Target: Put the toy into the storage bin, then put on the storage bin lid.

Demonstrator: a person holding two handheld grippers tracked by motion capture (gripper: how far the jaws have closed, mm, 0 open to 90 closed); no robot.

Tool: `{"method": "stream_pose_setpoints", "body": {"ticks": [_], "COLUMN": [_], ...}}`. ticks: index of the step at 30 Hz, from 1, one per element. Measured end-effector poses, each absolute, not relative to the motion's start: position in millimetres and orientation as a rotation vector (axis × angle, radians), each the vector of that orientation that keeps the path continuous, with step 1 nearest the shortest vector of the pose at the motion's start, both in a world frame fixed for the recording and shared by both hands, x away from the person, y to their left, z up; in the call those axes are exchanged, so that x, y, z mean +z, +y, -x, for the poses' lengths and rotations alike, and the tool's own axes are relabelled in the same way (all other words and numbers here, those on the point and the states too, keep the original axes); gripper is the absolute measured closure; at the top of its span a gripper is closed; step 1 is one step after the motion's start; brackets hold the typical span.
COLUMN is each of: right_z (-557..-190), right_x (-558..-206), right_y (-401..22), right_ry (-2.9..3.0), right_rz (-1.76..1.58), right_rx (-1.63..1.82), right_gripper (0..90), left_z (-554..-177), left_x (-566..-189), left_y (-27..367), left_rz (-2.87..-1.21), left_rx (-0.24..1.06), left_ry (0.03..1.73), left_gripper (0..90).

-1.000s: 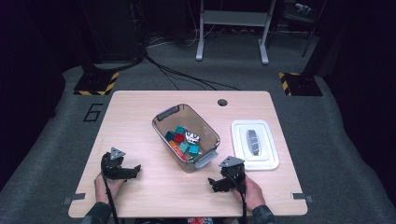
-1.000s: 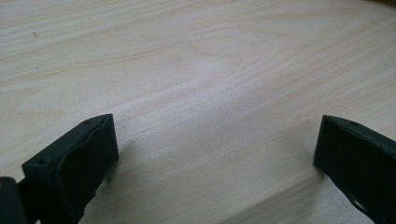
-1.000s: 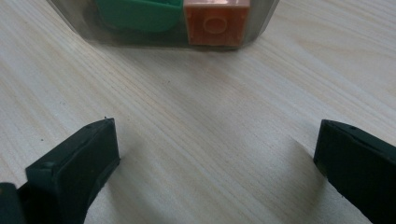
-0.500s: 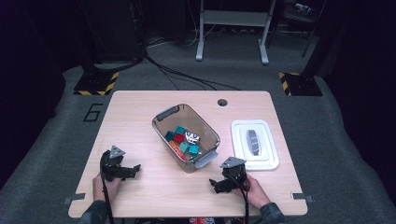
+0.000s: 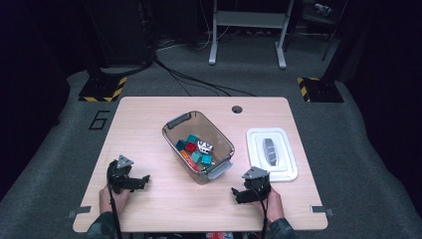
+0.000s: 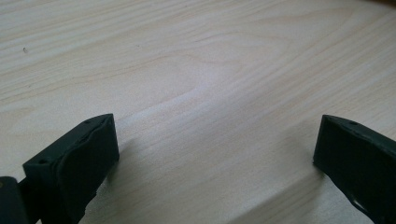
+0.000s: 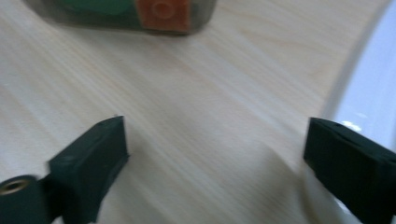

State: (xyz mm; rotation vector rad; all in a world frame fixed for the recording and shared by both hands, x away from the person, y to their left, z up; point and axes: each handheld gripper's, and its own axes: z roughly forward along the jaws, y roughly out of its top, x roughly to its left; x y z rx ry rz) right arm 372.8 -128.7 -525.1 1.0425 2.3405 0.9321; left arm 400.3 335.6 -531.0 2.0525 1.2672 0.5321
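A clear plastic bin (image 5: 178, 120) sits at the middle of the wooden table (image 5: 144, 119) and holds several coloured bricks (image 5: 193, 149). My left gripper (image 5: 143, 180) rests near the front left, open, with bare wood between its jaws (image 6: 215, 140). My right gripper (image 5: 237, 193) is at the front right, just short of the bin's near corner. Its jaws have just been closing a little, but it is still open with nothing between them (image 7: 215, 144). The right gripper view has the bin (image 7: 116, 16) with an orange brick (image 7: 163, 11) ahead.
A white lid (image 5: 259, 139) with a grey handle (image 5: 269, 149) lies flat to the right of the bin, and its edge (image 7: 369, 93) is beside my right jaw. A cable hole (image 5: 237, 109) is near the table's far edge. Dark floor surrounds the table.
The right gripper has edged slightly to the right. The left gripper has stayed where it was.
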Motion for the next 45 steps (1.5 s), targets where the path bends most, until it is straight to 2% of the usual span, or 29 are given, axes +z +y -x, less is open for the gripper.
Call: {"method": "stream_pose_setpoints", "body": {"ticks": [11,21,41,45], "right_z": [-389,-408,-460,-472], "right_x": [-497,-479,-471,-471], "right_y": [-159,-194,-221,-217], "right_ry": [2.285,2.193,2.120,2.139], "right_rz": [-1.178,-1.314,-1.536,-1.553], "right_rx": [0.977,0.986,0.827,0.808], "right_gripper": [0.0,0.0,0.0,6.3], "left_z": [-400,-400,-400,-400], "left_x": [-531,-531,-531,-531], "left_y": [335,335,336,336], "left_rz": [-2.053,-2.051,-2.053,-2.054], "left_rx": [0.530,0.531,0.532,0.531], "left_ry": [1.269,1.270,1.270,1.270], "left_gripper": [0.0,0.0,0.0,0.0]}}
